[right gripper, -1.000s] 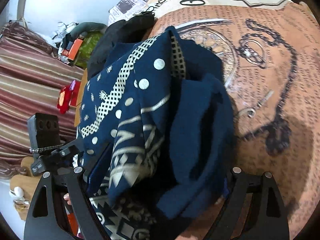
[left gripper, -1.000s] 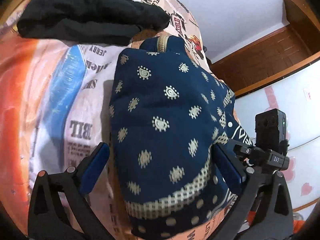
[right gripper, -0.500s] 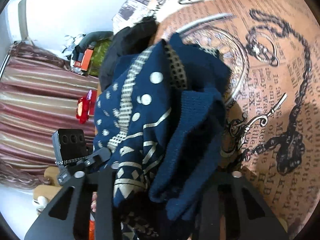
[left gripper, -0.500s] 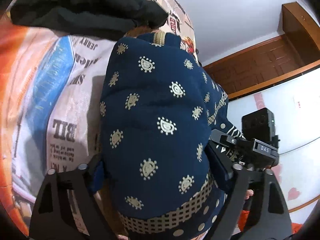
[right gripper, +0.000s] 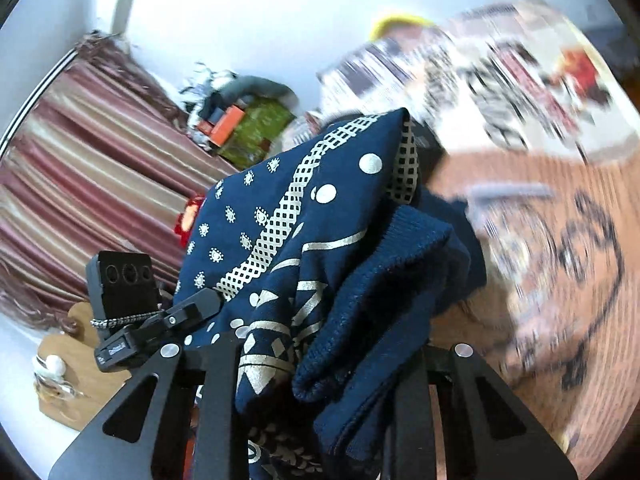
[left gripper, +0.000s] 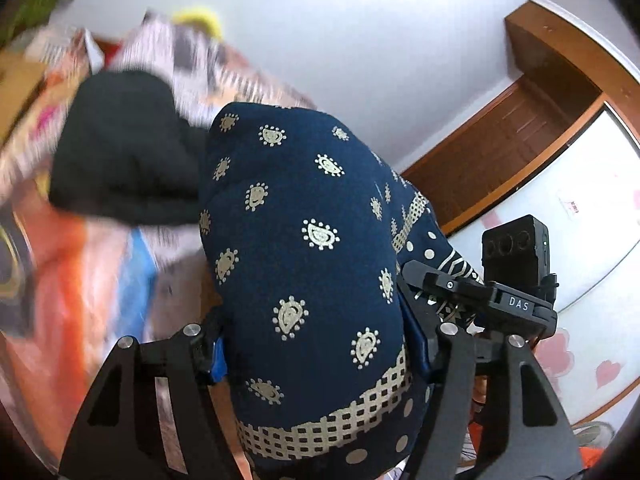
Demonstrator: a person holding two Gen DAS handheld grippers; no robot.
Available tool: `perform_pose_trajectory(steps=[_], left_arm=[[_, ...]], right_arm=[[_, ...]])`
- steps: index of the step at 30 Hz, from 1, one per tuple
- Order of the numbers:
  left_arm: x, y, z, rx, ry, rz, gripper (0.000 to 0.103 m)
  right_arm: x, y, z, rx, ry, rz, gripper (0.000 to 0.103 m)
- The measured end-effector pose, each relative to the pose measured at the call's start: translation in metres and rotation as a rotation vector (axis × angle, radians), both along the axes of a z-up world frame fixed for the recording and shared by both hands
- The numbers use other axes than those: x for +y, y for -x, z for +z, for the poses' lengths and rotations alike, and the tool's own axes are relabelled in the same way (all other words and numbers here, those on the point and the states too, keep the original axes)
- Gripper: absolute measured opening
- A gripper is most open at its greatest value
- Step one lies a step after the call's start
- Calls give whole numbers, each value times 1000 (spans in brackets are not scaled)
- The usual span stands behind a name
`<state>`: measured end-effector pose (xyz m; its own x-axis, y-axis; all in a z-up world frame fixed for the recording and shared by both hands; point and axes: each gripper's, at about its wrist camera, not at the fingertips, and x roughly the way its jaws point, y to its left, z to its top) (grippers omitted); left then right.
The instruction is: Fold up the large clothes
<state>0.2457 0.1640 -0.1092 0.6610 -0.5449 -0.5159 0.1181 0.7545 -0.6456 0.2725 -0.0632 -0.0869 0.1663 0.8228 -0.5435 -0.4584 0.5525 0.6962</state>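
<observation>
— The left gripper: what has it got?
— Angled downward, jaws closing on the bundled navy-blue garment with cream paisley print.
— And the right gripper?
— Also tilted down, closing tight on the same garment's ribbed knit folds, above the newspaper-print bedsheet.

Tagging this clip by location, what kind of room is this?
Probably a bedroom: a printed bedspread under the navy garment, striped curtains, and a wooden wardrobe by the wall.
</observation>
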Motion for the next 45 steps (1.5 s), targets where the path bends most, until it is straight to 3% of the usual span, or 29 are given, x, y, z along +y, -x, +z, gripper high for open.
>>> perform_pose_trajectory(steps=[3, 7, 12, 15, 19, 21, 25, 28, 30, 31, 33, 36, 41, 45], left_arm=[[22, -16, 35, -62, -36, 29, 67], [57, -47, 58, -107, -33, 64, 67], [105, -95, 58, -122, 0, 99, 67], [134, -124, 42, -117, 33, 127, 67], [170, -154, -2, -81, 95, 156, 67], [183, -165, -25, -43, 114, 172, 67], [192, -177, -77, 38, 66, 184, 67], [197, -175, -105, 46, 57, 180, 75], [197, -172, -114, 51, 7, 195, 92], [197, -170, -114, 45, -19, 200, 94], [196, -169, -112, 47, -46, 202, 94], [185, -165, -95, 66, -137, 234, 94], [157, -150, -59, 72, -389, 285, 94], [138, -123, -32, 73, -493, 283, 94]], right_arm=[[22, -17, 21, -57, -16, 4, 23], [58, -46, 48, -132, -31, 12, 23], [95, -86, 56, -165, -36, 25, 23], [122, -112, 50, -184, -28, 28, 23], [148, -136, 29, -169, -24, 36, 23], [163, -148, 5, -140, -6, 46, 23], [180, -157, -45, -58, 49, 52, 24], [180, -161, -90, 45, 50, 62, 34], [172, -162, -103, 100, 13, 67, 44], [167, -161, -107, 133, -7, 70, 52], [161, -157, -103, 133, 9, 67, 54], [152, -139, -76, 14, 124, 42, 60], [136, -111, -38, -143, 296, -3, 60], [121, -80, -6, -271, 371, -28, 60]])
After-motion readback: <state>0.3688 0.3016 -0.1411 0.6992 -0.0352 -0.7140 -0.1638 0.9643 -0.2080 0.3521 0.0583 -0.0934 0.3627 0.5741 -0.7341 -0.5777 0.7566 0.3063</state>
